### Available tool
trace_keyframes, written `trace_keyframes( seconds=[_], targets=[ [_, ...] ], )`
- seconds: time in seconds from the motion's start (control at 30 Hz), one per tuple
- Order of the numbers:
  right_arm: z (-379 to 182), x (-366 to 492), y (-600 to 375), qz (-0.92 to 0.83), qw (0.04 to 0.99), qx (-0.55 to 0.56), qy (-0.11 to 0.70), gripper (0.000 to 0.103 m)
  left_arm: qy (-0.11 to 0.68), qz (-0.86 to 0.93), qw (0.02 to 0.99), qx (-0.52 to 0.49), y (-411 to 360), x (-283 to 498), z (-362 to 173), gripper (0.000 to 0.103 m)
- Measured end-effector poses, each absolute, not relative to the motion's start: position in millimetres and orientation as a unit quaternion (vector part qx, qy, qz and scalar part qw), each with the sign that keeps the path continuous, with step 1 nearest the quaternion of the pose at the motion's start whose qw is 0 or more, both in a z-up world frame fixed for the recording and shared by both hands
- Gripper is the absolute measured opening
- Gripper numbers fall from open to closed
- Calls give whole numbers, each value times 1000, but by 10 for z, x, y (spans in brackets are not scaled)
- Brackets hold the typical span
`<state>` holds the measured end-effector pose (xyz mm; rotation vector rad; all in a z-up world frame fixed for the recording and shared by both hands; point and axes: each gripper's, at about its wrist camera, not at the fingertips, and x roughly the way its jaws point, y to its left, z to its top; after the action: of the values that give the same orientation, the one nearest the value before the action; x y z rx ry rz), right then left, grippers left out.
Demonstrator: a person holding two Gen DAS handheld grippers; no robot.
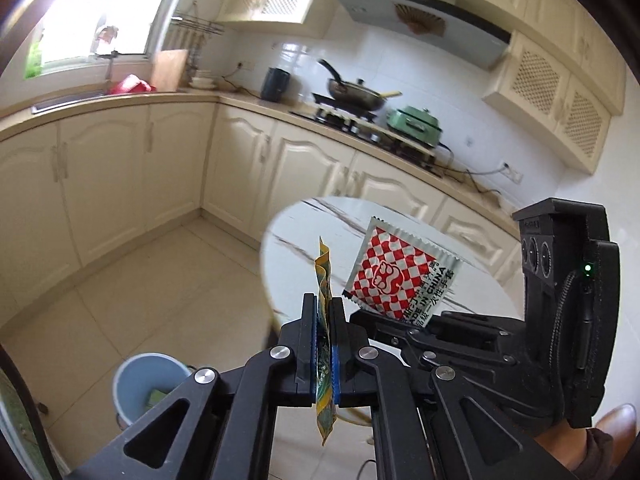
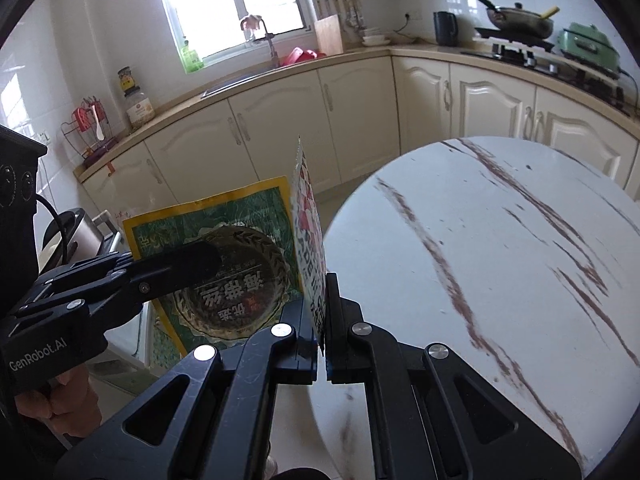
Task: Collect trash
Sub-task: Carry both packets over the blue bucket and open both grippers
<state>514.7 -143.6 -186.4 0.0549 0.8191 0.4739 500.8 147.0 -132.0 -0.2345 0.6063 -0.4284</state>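
Left gripper clamped on green packet, held edge-on and upright, off the table's near edge, above the floor. Right gripper clamped on checkered packet, also upright, over the table's near edge. Both packets clear of the marble top. Blue bin on the floor, lower left, something green inside.

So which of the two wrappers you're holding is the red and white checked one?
The one in the right gripper: the checkered packet, silver-edged. The left gripper holds the green packet with a yellow border instead.
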Motion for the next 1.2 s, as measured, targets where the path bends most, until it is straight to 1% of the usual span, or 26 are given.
trace_keyframes(
  seconds=[0.17, 0.3, 0.4, 0.57, 0.7, 0.83, 0.93, 0.97, 1.0, 1.07, 1.13, 1.17, 1.2],
  targets=[
    [-1992, 5363, -709, 275, 874, 15, 400, 4, 309, -150, 933, -112, 2060, 4991, -1506, 1],
    [-2379, 5647, -96, 299, 851, 7, 432, 4, 348, -111, 923, -118, 2468, 5124, -1884, 1],
    [-2848, 5899, 301, 306, 828, 0, 469, 4, 390, -89, 907, -131, 2733, 5320, -2316, 1],
    [-3833, 6300, 748, 301, 784, -6, 544, 4, 464, -58, 872, -144, 3032, 5678, -3144, 1],
    [-4591, 6597, 890, 287, 756, 10, 588, 4, 503, -57, 845, -173, 3179, 5961, -3749, 1],
    [-5140, 6777, 1004, 277, 742, 9, 610, 5, 525, -47, 830, -183, 3173, 6166, -4225, 1],
    [-5462, 6831, 997, 267, 736, 10, 622, 10, 530, -42, 827, -184, 3142, 6308, -4462, 2],
    [-5536, 6868, 984, 261, 736, 13, 624, 19, 532, -42, 825, -183, 3126, 6355, -4519, 2],
    [-5604, 6873, 944, 251, 739, 13, 625, 32, 535, -43, 824, -182, 3100, 6405, -4582, 2],
    [-5708, 6904, 861, 238, 740, 18, 629, 49, 539, -36, 822, -179, 3045, 6526, -4682, 2],
    [-5732, 6909, 775, 226, 744, 13, 629, 50, 541, -33, 819, -186, 3048, 6591, -4781, 2],
    [-5738, 6892, 740, 220, 745, 11, 630, 53, 544, -31, 817, -190, 3026, 6605, -4809, 3],
    [-5750, 6870, 720, 216, 745, 10, 631, 59, 548, -25, 814, -193, 3028, 6631, -4853, 4]
  ],
)
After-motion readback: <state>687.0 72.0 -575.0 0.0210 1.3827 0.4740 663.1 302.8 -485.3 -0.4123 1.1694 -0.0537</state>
